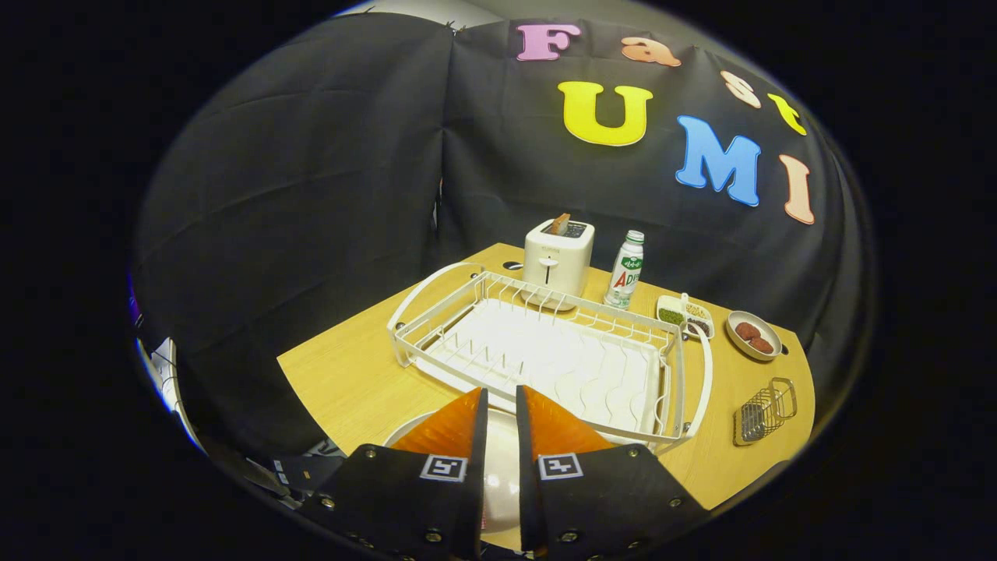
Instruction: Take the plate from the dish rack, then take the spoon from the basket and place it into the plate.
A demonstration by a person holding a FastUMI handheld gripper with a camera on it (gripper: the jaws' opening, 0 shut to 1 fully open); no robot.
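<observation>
The hand-held gripper point(502, 405) is nearest, its two fingers drawn close together with only a narrow gap, and the white plate point(498, 467) runs edge-on through that gap, so the fingers appear clamped on its rim. The plate hangs low over the near edge of the table point(343, 382), already out of the dish rack point(545, 358), which stands empty just beyond the fingertips. A rim pinch on a smooth plate is a weak hold; I judge it could swing or slip if tilted, and a careless set-down so near the table's edge could leave it overhanging or knock the rack's front wire.

Further to the right sits the small wire basket point(763, 411), where the spoon should be, though I cannot make one out inside it. If the plate lands far from it, the carry gets longer. Beyond stand a dish of brown food point(752, 335), a small tray point(684, 315), a bottle point(625, 269) and a toaster point(556, 257), all liable to be bumped by a wide reach.
</observation>
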